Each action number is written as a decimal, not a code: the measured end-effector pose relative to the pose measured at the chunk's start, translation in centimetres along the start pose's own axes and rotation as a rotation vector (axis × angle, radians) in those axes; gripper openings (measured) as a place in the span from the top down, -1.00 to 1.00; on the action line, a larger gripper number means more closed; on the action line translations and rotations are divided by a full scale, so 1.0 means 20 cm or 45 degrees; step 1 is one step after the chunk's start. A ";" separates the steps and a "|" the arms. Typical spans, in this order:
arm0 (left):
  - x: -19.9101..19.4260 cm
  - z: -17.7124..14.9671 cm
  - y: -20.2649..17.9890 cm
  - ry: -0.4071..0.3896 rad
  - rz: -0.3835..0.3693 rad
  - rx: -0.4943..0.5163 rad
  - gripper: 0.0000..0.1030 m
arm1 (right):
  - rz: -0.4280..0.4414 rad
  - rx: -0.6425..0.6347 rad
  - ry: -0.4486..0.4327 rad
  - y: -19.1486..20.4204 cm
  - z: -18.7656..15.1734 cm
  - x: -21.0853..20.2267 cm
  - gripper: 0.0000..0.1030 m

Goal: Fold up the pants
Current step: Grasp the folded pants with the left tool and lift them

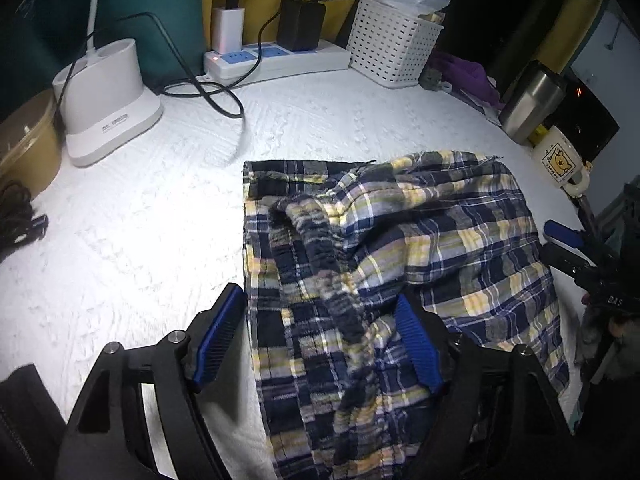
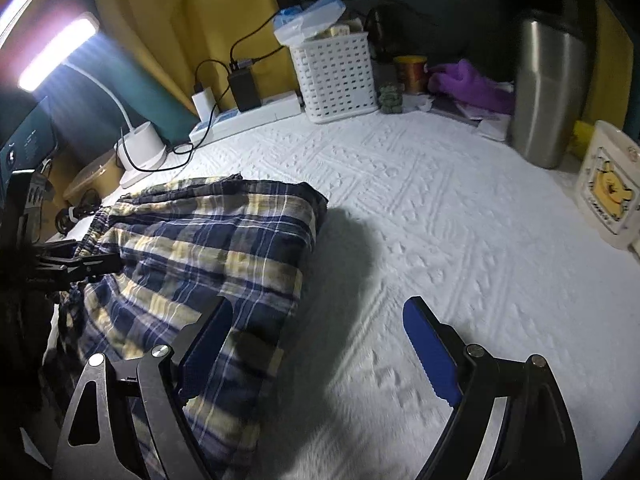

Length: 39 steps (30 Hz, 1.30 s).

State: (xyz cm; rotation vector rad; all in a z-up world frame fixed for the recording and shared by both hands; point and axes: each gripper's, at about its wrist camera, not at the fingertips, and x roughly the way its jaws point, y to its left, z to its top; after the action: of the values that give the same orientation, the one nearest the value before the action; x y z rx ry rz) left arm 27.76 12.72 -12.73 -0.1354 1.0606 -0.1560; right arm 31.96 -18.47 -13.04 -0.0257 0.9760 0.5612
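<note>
I have the plaid pants (image 1: 360,264) lying in a bunched pile on the white cloth (image 1: 160,220) that covers the desk. They sit near the front edge, close to me, so both tools can reach them. They are partly folded over, but still lumpy and not flat.

My left gripper (image 1: 320,340) has its jaws wide open, one on each side of a strip of the pants. The blue pads (image 1: 218,336) are not squeezing the cloth, so nothing is held. I think it sits there so I can pinch that part next.

My right gripper (image 2: 320,352) is open too. One jaw is over the right edge of the pants and the other is over bare cloth. I think this is to catch that edge.

The lamp (image 1: 108,100), power strip (image 1: 276,58), white basket (image 1: 392,44), steel cup (image 1: 532,100) and bear mug (image 1: 560,160) stand at the back, out of the way.
</note>
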 end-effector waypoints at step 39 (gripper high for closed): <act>0.00 -0.10 -0.27 -0.144 0.003 0.197 0.36 | 0.156 -0.231 0.025 0.38 0.05 0.16 0.34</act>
State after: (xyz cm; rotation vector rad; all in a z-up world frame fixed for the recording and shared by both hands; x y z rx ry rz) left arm 25.73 7.43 -12.69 -0.0030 0.9318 -0.2252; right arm 30.76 -10.29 -13.31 -0.1338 0.9473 0.7626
